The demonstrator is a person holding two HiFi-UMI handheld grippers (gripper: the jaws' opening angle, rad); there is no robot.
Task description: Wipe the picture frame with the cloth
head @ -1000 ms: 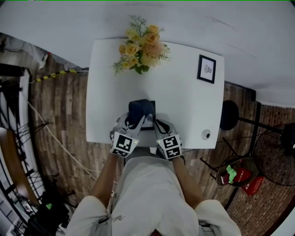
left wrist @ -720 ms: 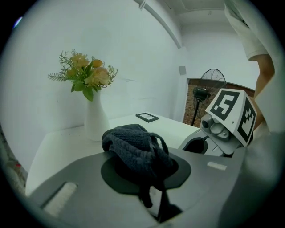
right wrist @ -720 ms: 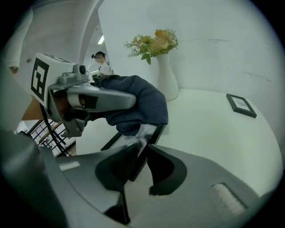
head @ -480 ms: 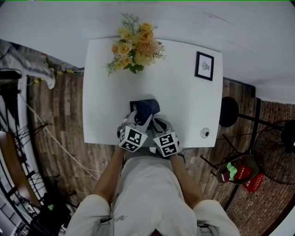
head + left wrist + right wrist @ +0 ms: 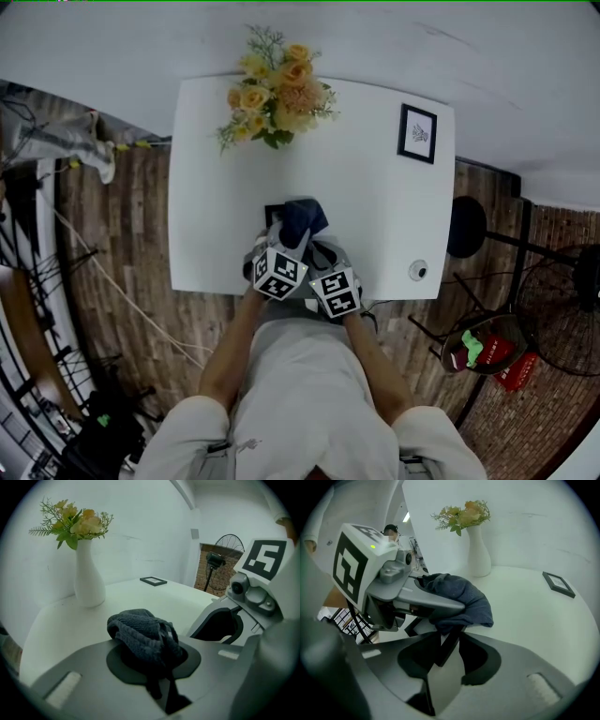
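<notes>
A dark blue cloth [image 5: 301, 217] [image 5: 143, 637] [image 5: 459, 597] is bunched in my left gripper [image 5: 289, 238] [image 5: 155, 665], which is shut on it. The cloth rests on a small black picture frame [image 5: 273, 217] [image 5: 449, 645] near the front of the white table [image 5: 216, 187]. My right gripper [image 5: 320, 253] [image 5: 444, 660] sits just right of the left one. Its jaws are opening, with the frame's edge still between them and the pads off it. A second black picture frame [image 5: 417, 133] [image 5: 153, 581] [image 5: 558, 584] lies flat at the table's far right.
A white vase of yellow flowers [image 5: 275, 89] [image 5: 88, 581] stands at the table's back edge. A small round object [image 5: 418, 272] lies near the front right corner. A black stool [image 5: 466, 232] and a fan [image 5: 228, 545] stand beside the table on the right.
My left gripper has come rightward and down with the cloth, closing in on the right gripper. The cloth now covers more of the near frame.
</notes>
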